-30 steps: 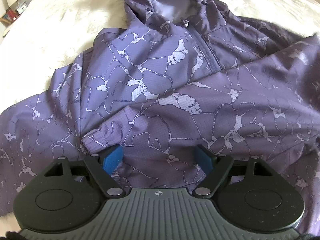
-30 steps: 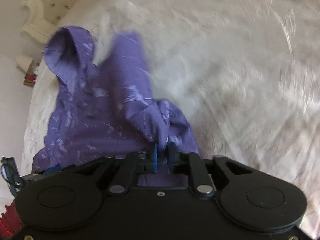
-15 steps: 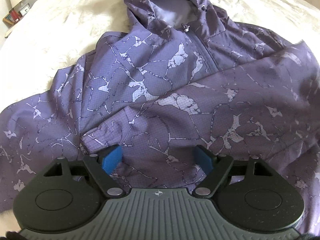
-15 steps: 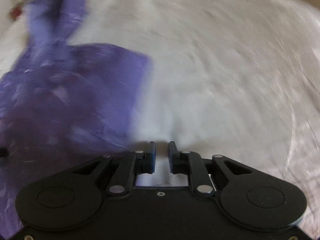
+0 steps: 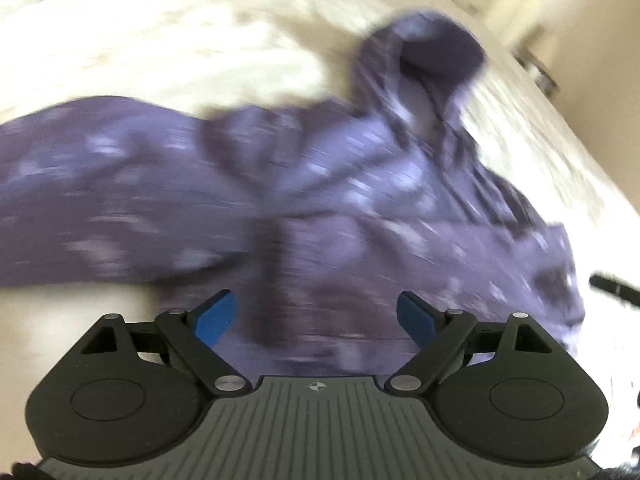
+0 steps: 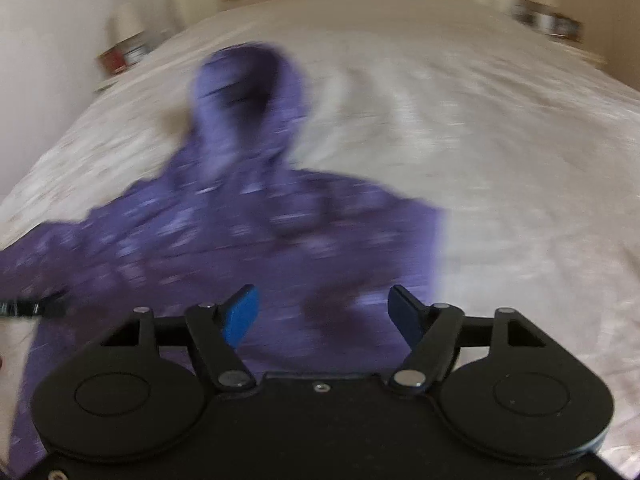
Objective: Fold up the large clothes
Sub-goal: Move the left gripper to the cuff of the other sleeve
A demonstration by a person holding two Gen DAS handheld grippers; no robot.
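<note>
Jacket (image 6: 248,240) first: your purple patterned one lies spread on the cream bed (image 6: 500,140), hood (image 6: 248,80) toward the headboard, one sleeve (image 5: 100,200) stretched out sideways. Both views are smeared (motion blur), so folds are probably there but hard to read. Your left claw (image 5: 316,316) is spread wide above the fabric, gripping nothing. Your right claw (image 6: 322,312) is likewise spread over the hem, holding nothing.

Blurred purple hooded jacket (image 5: 340,200) on cream bedspread (image 5: 180,40), beyond left gripper's (image 5: 316,316) spread fingers (image 5: 214,318).
</note>
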